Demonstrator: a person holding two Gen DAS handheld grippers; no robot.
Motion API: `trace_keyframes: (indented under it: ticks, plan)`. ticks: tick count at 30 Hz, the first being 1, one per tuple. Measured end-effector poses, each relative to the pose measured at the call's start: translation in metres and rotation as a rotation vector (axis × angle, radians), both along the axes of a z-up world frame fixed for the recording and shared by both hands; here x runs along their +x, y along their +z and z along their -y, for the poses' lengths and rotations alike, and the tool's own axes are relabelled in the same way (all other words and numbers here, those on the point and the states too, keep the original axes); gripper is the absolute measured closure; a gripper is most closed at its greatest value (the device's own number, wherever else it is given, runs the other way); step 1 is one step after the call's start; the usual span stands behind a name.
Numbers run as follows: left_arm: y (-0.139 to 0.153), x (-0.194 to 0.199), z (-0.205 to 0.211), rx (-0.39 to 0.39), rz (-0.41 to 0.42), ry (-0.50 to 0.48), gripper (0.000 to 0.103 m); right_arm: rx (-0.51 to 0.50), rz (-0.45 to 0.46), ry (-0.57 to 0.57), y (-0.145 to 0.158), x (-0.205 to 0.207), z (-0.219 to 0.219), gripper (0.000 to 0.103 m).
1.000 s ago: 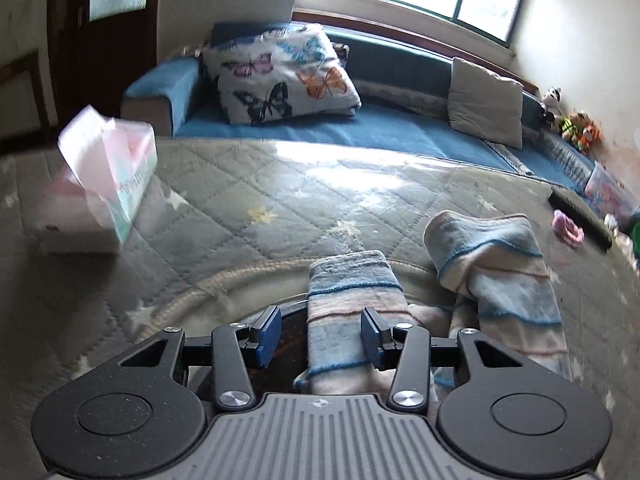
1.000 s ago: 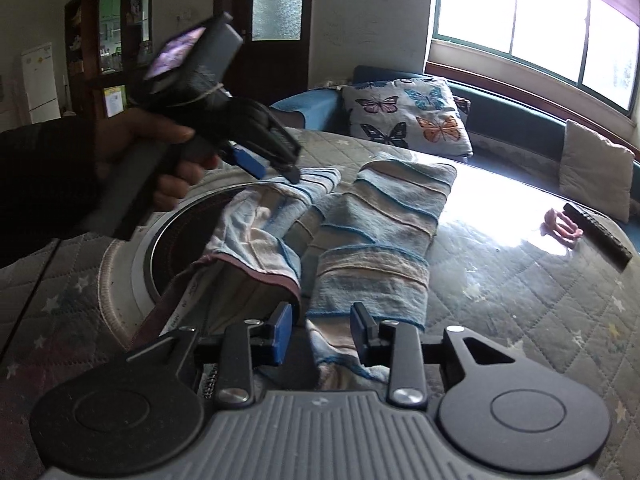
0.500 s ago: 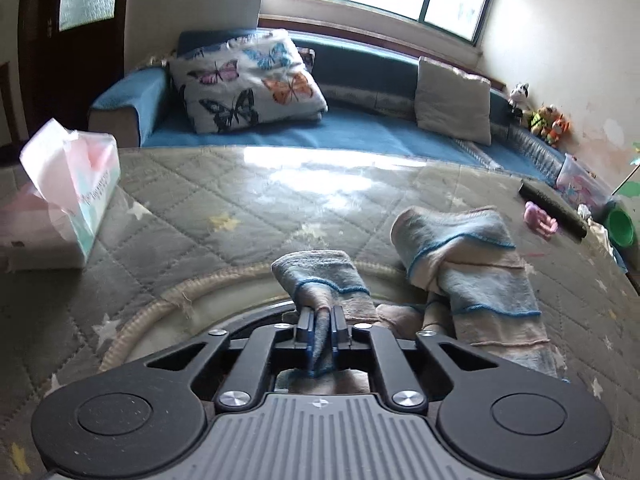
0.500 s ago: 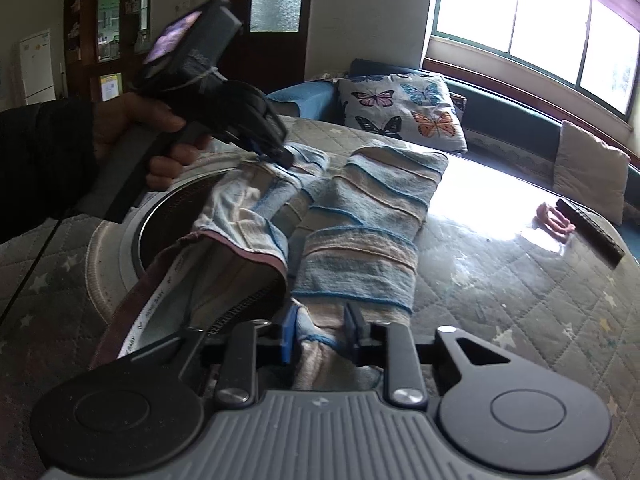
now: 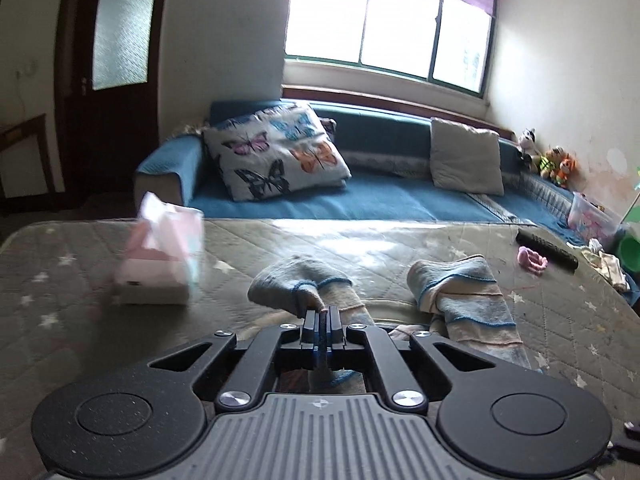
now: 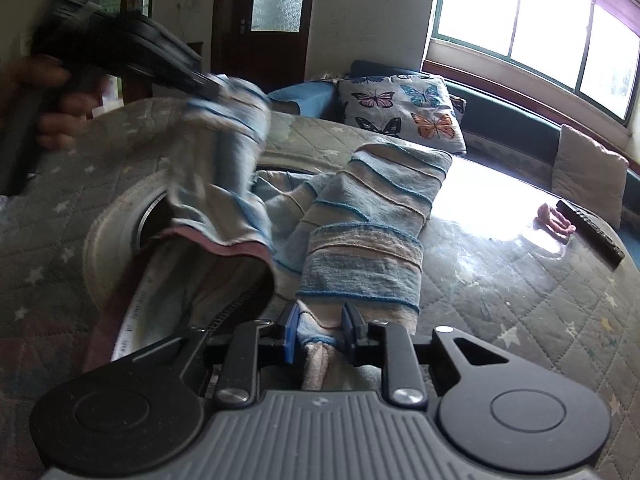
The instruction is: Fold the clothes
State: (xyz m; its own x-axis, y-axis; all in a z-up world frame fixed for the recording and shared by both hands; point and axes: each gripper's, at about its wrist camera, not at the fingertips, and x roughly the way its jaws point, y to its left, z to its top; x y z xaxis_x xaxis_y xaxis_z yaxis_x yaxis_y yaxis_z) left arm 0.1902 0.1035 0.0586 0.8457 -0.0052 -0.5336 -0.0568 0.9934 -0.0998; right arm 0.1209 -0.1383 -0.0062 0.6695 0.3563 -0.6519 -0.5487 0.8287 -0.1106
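Left gripper (image 5: pixel 321 322): black two-finger tool, jaws pinched together on a fold of the striped blue-and-beige knitted garment (image 6: pixel 368 240), at the end of its left leg or sleeve (which of the two, the blur leaves unclear). In the right wrist view that end hangs lifted off the table, ahead and to the left of the right gripper (image 6: pixel 320 332), with the person's hand (image 6: pixel 52 120) behind the tool.

Right gripper: blue-padded jaws clamped on the near end of the garment's other striped limb. That limb runs straight ahead from the jaws and lies flat on the grey quilted star-print tablecloth (image 6: pixel 520 300).

Further out: pink tissue box (image 5: pixel 160 260) ahead-left of the left gripper; black remote control (image 5: pixel 546 246) and small pink object (image 5: pixel 531 260) far ahead-right; butterfly-print cushion (image 5: pixel 276 160) on the blue sofa beyond the table.

Step in hand, by my reading: first fold, both ends gripped. Next move likely calls for carrying the raised left portion across onto the flat right portion, edges aligned, while the right grip anchors the cloth.
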Motion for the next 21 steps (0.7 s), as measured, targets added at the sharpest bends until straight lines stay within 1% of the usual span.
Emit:
trace_keyframes:
  ticks: [1,4,10,13,16,19,21]
  plan:
    - [0.003,-0.008,-0.005,0.004,0.005,0.013,0.1,0.004,0.005,-0.006,0.0,0.0,0.001,0.088]
    - [0.01,-0.035,-0.022,0.003,0.011,0.057,0.1,0.035,0.035,-0.033,0.009,-0.004,0.009,0.095]
    - [0.012,-0.094,-0.053,-0.016,-0.01,0.139,0.1,0.078,0.105,-0.164,0.03,-0.013,0.048,0.097]
    - [0.01,-0.122,-0.062,-0.016,-0.032,0.173,0.1,0.098,0.119,-0.222,0.036,-0.021,0.069,0.097]
    - [0.005,-0.153,-0.07,-0.031,-0.066,0.206,0.1,0.134,0.131,-0.303,0.043,-0.033,0.097,0.097]
    - [-0.003,-0.181,-0.073,-0.029,-0.108,0.224,0.1,0.172,0.076,-0.366,0.038,-0.044,0.123,0.097]
    - [-0.01,-0.198,-0.075,-0.029,-0.143,0.24,0.1,0.163,0.045,-0.412,0.03,-0.052,0.135,0.099]
